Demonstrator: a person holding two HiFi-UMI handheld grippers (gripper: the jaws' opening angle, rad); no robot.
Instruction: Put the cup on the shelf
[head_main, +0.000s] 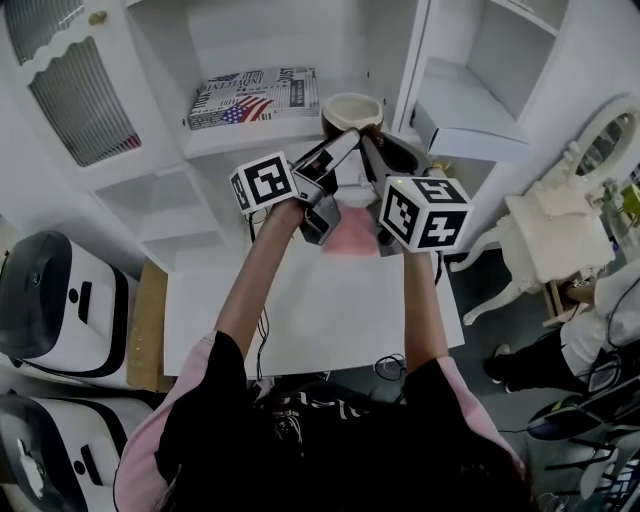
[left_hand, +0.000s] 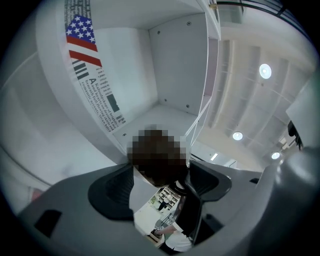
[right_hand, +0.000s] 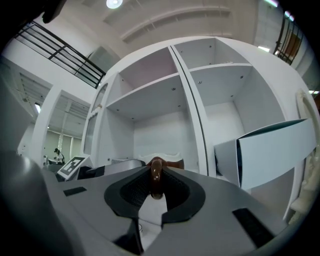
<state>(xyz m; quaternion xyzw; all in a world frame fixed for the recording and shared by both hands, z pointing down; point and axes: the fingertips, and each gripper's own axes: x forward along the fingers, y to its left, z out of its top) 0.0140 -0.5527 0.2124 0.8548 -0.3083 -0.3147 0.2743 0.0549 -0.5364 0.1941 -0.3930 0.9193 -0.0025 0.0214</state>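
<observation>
A brown cup (head_main: 352, 108) with a cream inside hangs at the front edge of the white shelf (head_main: 240, 138). My right gripper (head_main: 375, 146) reaches up to it from the right. In the right gripper view its jaws (right_hand: 156, 187) are shut on the cup's brown handle (right_hand: 156, 177). My left gripper (head_main: 344, 144) comes in from the left, and in the left gripper view the gripper (left_hand: 161, 172) has its jaws on either side of the dark cup body (left_hand: 157, 175), which fills the gap. A blur patch hides most of the cup there.
A newspaper-print box with a flag (head_main: 255, 95) lies on the same shelf, left of the cup. A white box (head_main: 450, 130) sits in the right compartment. Below are a white table (head_main: 310, 300) with a pink thing (head_main: 350, 238), white machines (head_main: 50, 300) at left, and an ornate white chair (head_main: 550, 235) at right.
</observation>
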